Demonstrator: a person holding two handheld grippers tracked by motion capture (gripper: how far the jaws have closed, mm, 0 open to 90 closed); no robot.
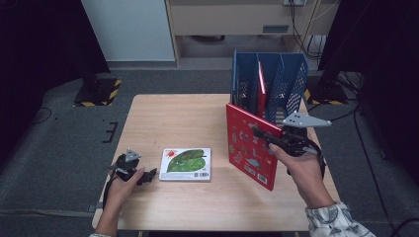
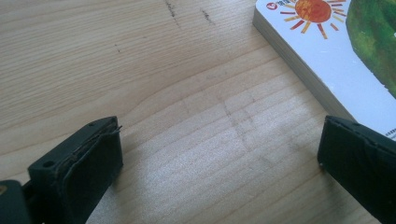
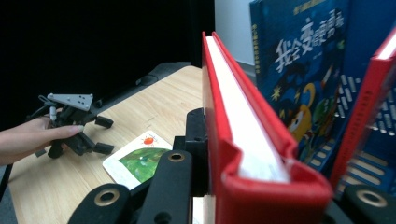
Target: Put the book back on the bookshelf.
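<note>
Right gripper view shows the red book (image 3: 243,135) clamped edge-on between my right gripper (image 3: 261,196) jaws, closed firmly on its cover near the spine. From the high view, I hold that book (image 1: 251,146) upright and tilted above the table (image 1: 163,113), just in front of the blue file rack (image 1: 291,84), which already carries a second red book (image 1: 261,89) and a blue book (image 3: 299,70) in its slots. My judgement: the step in hand is slotting the held book into a free compartment. To do it well, I should square the book with the dividers, keep the grip tight, and lower it clear of the rack's front wall. The left gripper (image 1: 132,168) rests on the table with jaws wide apart, holding nothing, just beside the leaf picture book (image 1: 186,164), which lies flat.
</note>
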